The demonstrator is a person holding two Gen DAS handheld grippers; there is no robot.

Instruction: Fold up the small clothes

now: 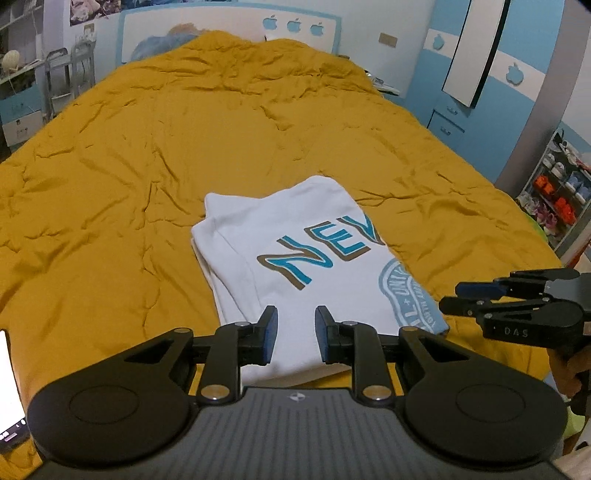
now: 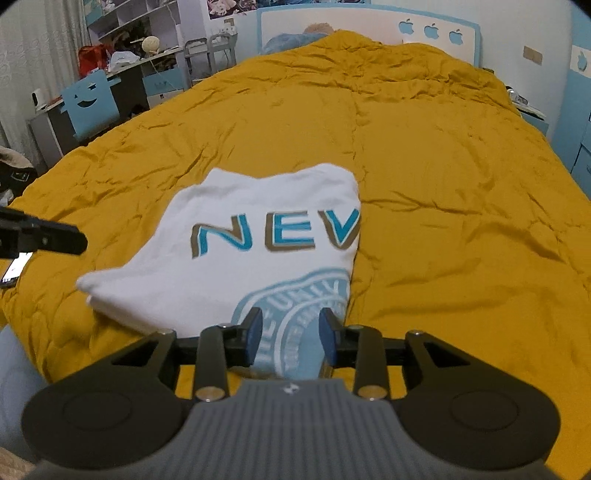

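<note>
Shirt [image 1: 295, 258] lies folded, print up, near-centre on the quilt [image 1: 147, 147]. Left gripper [image 1: 295, 338] and right gripper [image 2: 290, 338] hang over its near edge, jaws apart, nothing held. To finish well: lift straight off without snagging cloth, then press stray layers flat. Right view alone shows a desk [image 2: 122, 74] far left; left view shows shelves [image 1: 557, 192] right.

Bed: wide, covered by a creased mustard-yellow quilt [image 1: 184, 147].
Headboard: white panel [image 2: 369, 26] with a blue border and three blue apple shapes.
Walls: blue and white, with apple cut-outs.
Left side: cluttered desk [image 2: 122, 70], white shelves above, blue chair [image 2: 90, 101] with a smiling face cut-out.
Right side: blue drawers [image 1: 445, 122], rack of shoes [image 1: 554, 199].
</note>
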